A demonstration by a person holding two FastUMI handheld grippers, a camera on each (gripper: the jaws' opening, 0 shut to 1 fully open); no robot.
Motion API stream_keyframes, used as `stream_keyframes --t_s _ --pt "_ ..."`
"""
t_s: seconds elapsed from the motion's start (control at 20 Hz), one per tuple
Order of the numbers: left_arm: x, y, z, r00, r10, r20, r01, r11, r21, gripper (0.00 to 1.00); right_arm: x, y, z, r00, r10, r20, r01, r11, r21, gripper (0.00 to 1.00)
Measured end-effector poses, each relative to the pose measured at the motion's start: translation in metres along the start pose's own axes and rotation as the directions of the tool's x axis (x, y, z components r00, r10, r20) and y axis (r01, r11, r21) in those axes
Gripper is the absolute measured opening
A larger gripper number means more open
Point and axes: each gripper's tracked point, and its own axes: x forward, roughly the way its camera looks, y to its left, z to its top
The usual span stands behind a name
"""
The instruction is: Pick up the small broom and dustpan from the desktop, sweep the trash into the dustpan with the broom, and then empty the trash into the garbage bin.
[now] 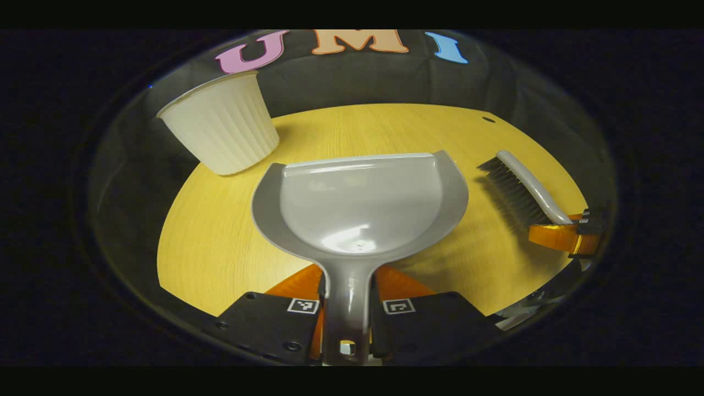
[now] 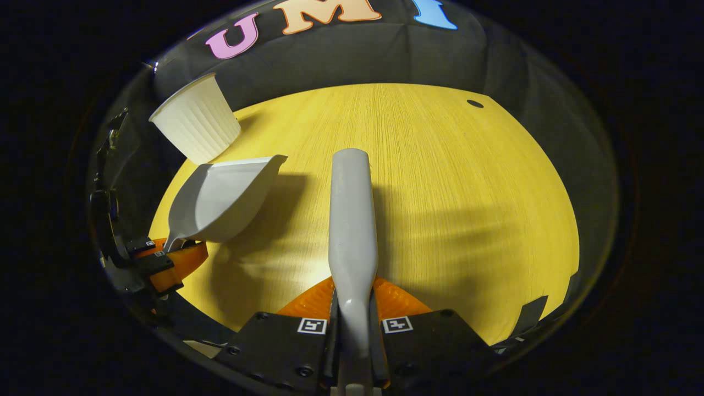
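Broad bare desk [image 2: 467, 181] ahead and right of the broom [image 2: 352, 220], far edge meeting the booth wall. Left tongs [image 1: 346, 308] clamped on the dustpan [image 1: 360, 203] handle, pan held over the desk, mouth pointing away toward the far edge. Right tongs [image 2: 352, 324] clamped on the broom, long axis straight ahead, bristles hidden underneath here. Ribbed white garbage bin [image 1: 223, 129] at far left desk edge, partly cut off.

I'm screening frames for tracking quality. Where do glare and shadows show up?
Left gripper view: bright glare in the bowl of the dustpan, soft shadow beside the bin. Right gripper view: broad shadows of the broom and dustpan across the table, bright patch near the handle.
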Motion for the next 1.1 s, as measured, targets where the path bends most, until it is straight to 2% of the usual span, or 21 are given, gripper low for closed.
stream_keyframes --t_s 0.1,0.2,0.6,0.65,0.7,0.75,0.8,0.85,0.9,0.95,1.0,1.1 --pt "0.001 -0.001 -0.006 1.0 -0.008 -0.026 0.008 1.0 -0.015 0.29 -0.003 0.005 0.009 1.0 0.001 -0.017 -0.001 1.0 0.001 0.22" --pt "0.005 0.001 -0.014 0.999 -0.004 -0.05 0.003 0.999 -0.039 0.28 -0.018 -0.006 0.026 0.999 -0.009 -0.034 0.008 1.0 -0.009 0.22" --pt "0.004 -0.001 -0.012 0.999 0.04 -0.031 -0.04 0.999 -0.007 0.31 -0.014 -0.006 0.014 0.999 0.011 -0.046 -0.011 1.0 0.001 0.22" --pt "0.004 0.0 -0.011 0.999 0.045 -0.026 -0.045 0.999 0.005 0.33 -0.016 -0.003 0.014 0.998 0.034 -0.05 -0.033 0.999 0.01 0.24" --pt "0.004 0.001 -0.013 0.998 0.051 -0.03 -0.051 0.999 0.01 0.34 -0.019 0.003 0.015 0.997 0.056 -0.055 -0.055 0.998 0.021 0.39" --pt "0.0 0.001 -0.012 0.998 0.053 -0.03 -0.053 0.999 0.01 0.37 -0.021 0.008 0.015 0.996 0.071 -0.054 -0.069 0.997 0.026 0.5" --pt "0.001 0.0 -0.013 0.998 0.045 -0.038 -0.045 0.999 0.005 0.49 -0.021 0.013 0.015 0.995 0.08 -0.056 -0.079 0.997 0.025 0.75" --pt "-0.002 -0.003 -0.017 0.998 0.035 -0.047 -0.035 0.999 -0.007 0.59 -0.018 0.015 0.014 0.995 0.087 -0.056 -0.086 0.996 0.023 0.77" --pt "-0.006 -0.005 -0.02 0.998 0.027 -0.055 -0.028 0.999 -0.016 0.72 -0.023 0.016 0.014 0.994 0.09 -0.054 -0.089 0.996 0.019 0.94" --pt "-0.01 -0.006 -0.024 0.998 0.025 -0.061 -0.027 0.999 -0.02 0.78 -0.026 0.015 0.015 0.995 0.09 -0.046 -0.09 0.996 0.016 0.94" --pt "-0.014 -0.006 -0.026 0.998 0.029 -0.056 -0.03 0.999 -0.022 0.92 -0.029 0.015 0.018 0.995 0.092 -0.034 -0.092 0.996 0.016 0.93" --pt "-0.023 -0.002 -0.021 0.999 0.045 -0.006 -0.045 0.999 -0.018 1.0 -0.039 0.013 0.026 0.995 0.098 0.008 -0.099 0.995 0.02 0.93"
